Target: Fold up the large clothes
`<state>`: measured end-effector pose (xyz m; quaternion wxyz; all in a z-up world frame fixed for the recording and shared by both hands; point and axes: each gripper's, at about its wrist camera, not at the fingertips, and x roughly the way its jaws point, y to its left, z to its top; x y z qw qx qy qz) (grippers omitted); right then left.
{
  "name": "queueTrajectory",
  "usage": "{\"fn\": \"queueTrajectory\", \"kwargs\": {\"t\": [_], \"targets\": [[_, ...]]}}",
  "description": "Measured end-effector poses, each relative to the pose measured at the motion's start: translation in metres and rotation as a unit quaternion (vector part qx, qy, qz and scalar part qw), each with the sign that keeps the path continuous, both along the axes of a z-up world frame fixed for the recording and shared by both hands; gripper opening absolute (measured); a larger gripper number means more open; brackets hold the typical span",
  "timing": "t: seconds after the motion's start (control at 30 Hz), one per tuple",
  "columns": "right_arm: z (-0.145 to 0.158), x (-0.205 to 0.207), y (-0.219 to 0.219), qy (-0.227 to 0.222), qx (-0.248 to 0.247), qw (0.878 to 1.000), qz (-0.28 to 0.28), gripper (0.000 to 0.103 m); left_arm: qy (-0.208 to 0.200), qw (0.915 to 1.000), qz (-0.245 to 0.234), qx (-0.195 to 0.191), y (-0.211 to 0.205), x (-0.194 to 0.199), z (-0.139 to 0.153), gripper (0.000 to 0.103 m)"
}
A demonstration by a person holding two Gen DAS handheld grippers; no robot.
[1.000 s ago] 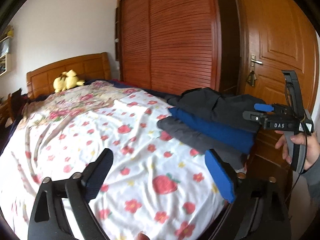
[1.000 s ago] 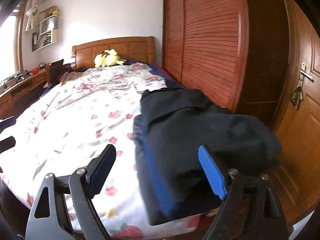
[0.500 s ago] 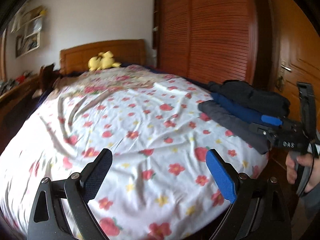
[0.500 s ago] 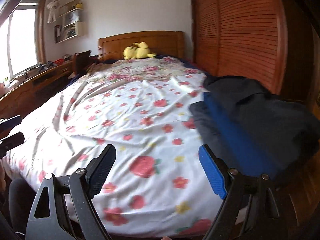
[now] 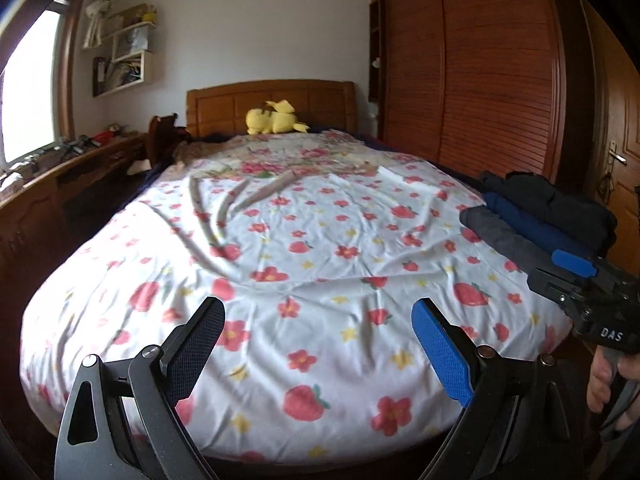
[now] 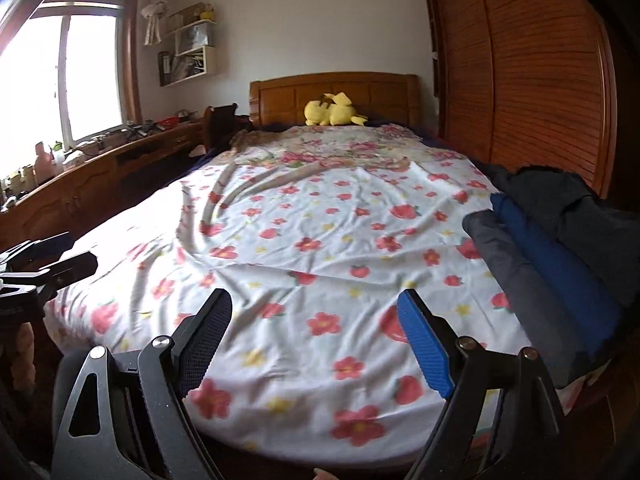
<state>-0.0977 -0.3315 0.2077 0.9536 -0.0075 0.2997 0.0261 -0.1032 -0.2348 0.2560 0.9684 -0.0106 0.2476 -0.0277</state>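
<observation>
From the foot of the bed (image 5: 280,240) I see both tools held above its near edge, pointing toward the headboard. The left hand-held gripper (image 5: 318,350) is released, its fingers spread wide with nothing between them; the right hand-held gripper (image 6: 314,338) is the same. The clothes (image 6: 560,248) lie in a stack on the right side of the bed: a grey piece at the bottom, a blue one on it, a dark one on top, looser. They seem put aside there to leave the flowered sheet free as a folding surface. Whether the stack waits for folding or is already finished, I cannot judge.
</observation>
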Motion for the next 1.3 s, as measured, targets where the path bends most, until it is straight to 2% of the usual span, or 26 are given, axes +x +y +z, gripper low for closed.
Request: {"fn": "queueTrajectory", "kwargs": {"t": [0.4, 0.57, 0.87, 1.3], "targets": [[0.058, -0.02, 0.027, -0.075, 0.006, 0.997, 0.012, 0.085, -0.085, 0.996, 0.026, -0.01, 0.008, -0.056, 0.047, 0.095], [0.071, -0.03, 0.025, -0.094, 0.009, 0.995, 0.006, 0.085, -0.104, 0.994, 0.031, -0.005, 0.008, -0.074, 0.049, 0.095], [0.074, -0.033, 0.023, -0.101, 0.009, 0.995, 0.0, 0.085, -0.108, 0.9936, 0.03, -0.007, 0.007, -0.075, 0.035, 0.095], [0.074, -0.034, 0.023, -0.103, 0.008, 0.995, -0.001, 0.085, -0.104, 0.9941, 0.029, -0.003, 0.008, -0.072, 0.042, 0.095]]}}
